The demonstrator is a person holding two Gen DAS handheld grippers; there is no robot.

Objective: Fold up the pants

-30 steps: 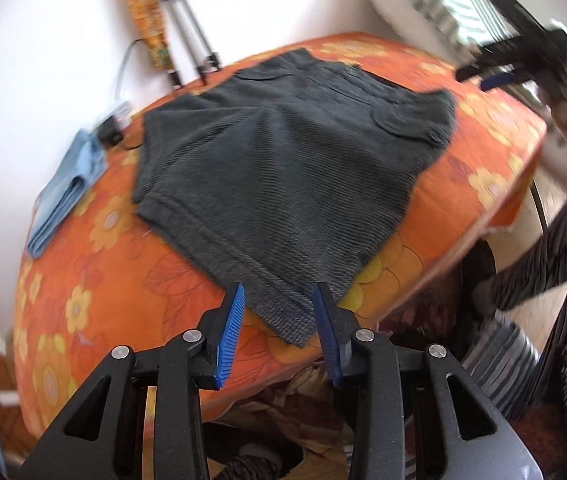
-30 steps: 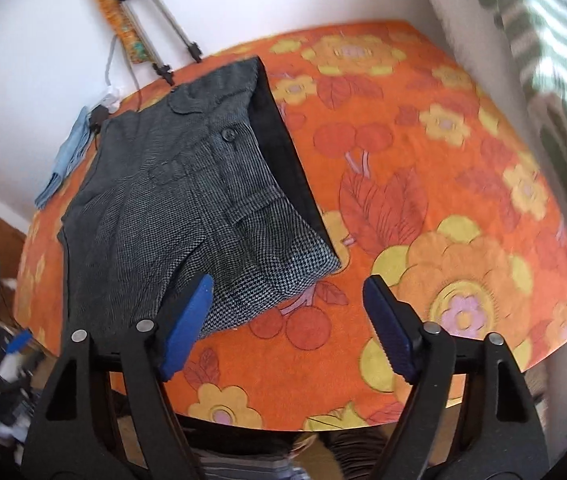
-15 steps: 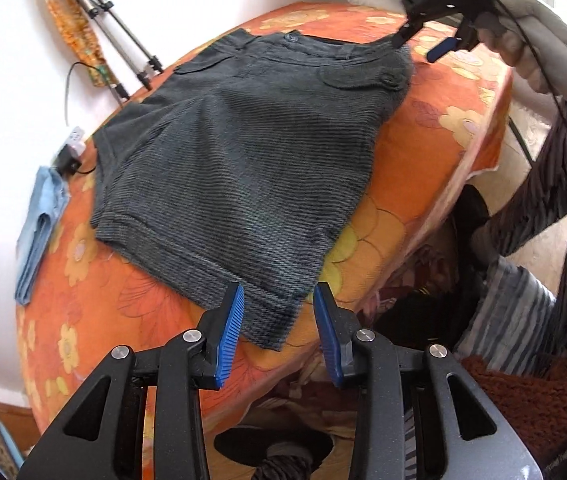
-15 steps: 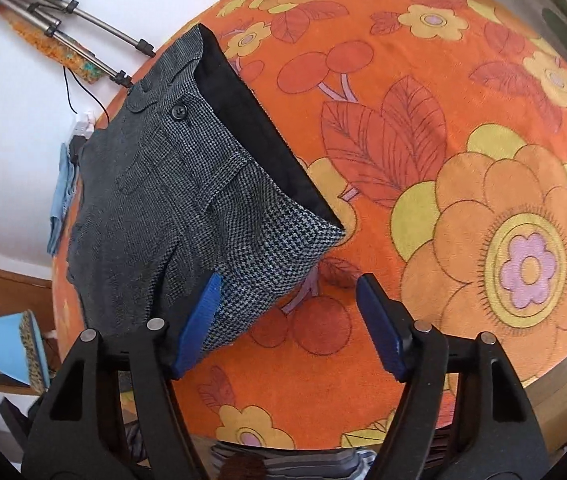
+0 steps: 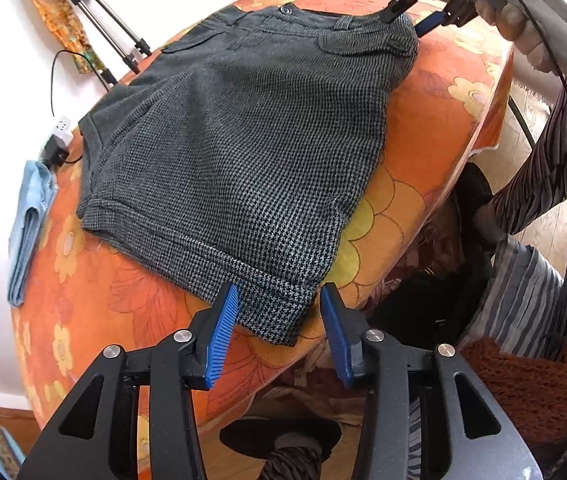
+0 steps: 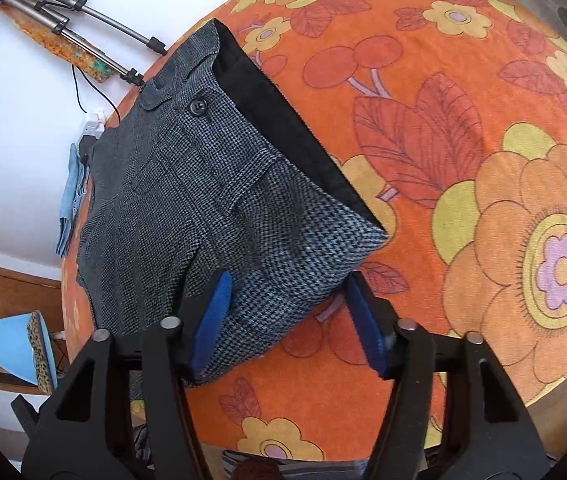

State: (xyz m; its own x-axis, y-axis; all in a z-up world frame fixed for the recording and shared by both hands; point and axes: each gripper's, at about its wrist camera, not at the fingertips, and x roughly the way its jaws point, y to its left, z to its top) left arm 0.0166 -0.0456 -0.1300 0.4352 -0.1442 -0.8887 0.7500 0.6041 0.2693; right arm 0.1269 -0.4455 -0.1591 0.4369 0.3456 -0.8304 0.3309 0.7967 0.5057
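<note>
The left gripper point(image 5: 279, 316) is spread apart around the hem corner of the pants point(image 5: 251, 152), and the right gripper point(image 6: 287, 312) is spread apart around the waistband corner. The pants lie flat on the orange flowered table point(image 6: 463, 184), near its edge. The woven cloth looks thick, soft and not slippery; these doubled corners seem good places to hold.

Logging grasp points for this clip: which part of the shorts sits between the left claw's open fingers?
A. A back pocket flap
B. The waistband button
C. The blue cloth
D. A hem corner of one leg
D: the left claw is open around the near hem corner of the shorts; their waistband lies at the far end.
</note>
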